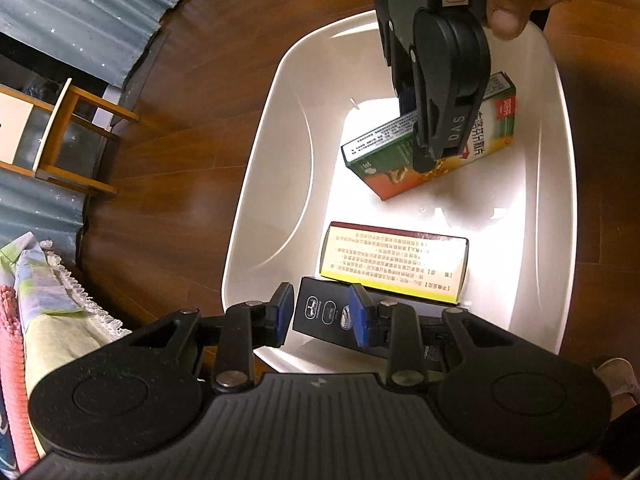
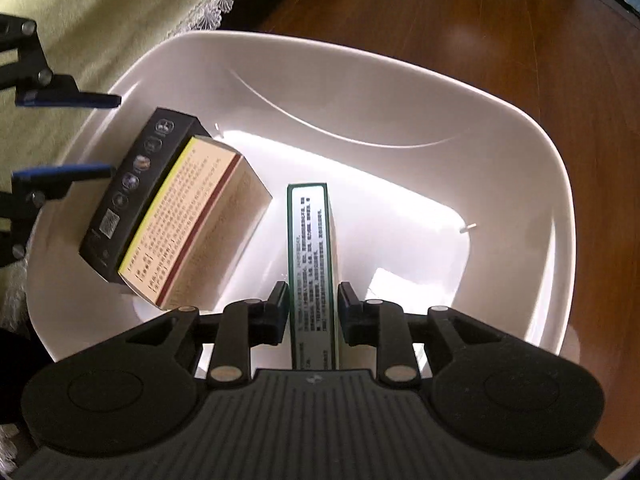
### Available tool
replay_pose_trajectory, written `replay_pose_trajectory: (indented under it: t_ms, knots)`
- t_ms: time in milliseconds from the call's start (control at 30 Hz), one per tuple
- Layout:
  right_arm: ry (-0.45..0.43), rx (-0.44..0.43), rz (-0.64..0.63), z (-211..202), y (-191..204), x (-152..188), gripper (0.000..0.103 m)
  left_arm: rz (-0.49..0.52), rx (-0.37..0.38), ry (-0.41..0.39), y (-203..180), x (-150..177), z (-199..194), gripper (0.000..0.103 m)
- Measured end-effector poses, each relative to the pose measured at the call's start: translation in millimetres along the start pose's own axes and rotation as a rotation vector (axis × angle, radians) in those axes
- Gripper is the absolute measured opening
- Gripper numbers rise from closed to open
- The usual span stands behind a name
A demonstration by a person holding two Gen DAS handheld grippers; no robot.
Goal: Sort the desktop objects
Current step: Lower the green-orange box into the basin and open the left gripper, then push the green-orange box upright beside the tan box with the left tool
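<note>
Hanging over the white bin, the right gripper has its jaws just apart beside the green box, whose long axis runs straight ahead, while the left gripper stands wide around the black box.

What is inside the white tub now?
The white tub holds three boxes: a black box against a cream box, and a green box. Its floor under them is hidden.
</note>
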State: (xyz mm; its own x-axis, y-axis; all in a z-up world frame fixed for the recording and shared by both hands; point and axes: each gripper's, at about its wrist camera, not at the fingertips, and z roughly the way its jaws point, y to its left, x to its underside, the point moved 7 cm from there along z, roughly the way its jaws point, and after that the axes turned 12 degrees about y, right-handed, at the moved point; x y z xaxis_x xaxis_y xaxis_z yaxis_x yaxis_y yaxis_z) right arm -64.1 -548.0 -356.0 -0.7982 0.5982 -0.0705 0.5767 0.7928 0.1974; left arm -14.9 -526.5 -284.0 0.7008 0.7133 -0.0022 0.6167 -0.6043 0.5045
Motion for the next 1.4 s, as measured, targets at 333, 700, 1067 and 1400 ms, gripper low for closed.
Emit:
replay_pose_trajectory:
  t_ms: [333,700,1067,1400]
  knots:
    - [-0.020,-0.025,0.063,0,2,-4,0.017,-0.017,-0.004,0.007,1,5,2,0.039]
    - [-0.077,-0.208,0.243,-7,5,-25,0.019,-0.029,-0.002,0.020,0,14,0,0.039]
    - [0.031,-0.206,0.191,-2,16,-9,0.019,-0.029,0.006,0.029,-2,15,1,0.039]
    - [-0.069,-0.282,0.291,-15,10,-19,0.020,-0.020,0.017,0.037,-7,16,4,0.039]
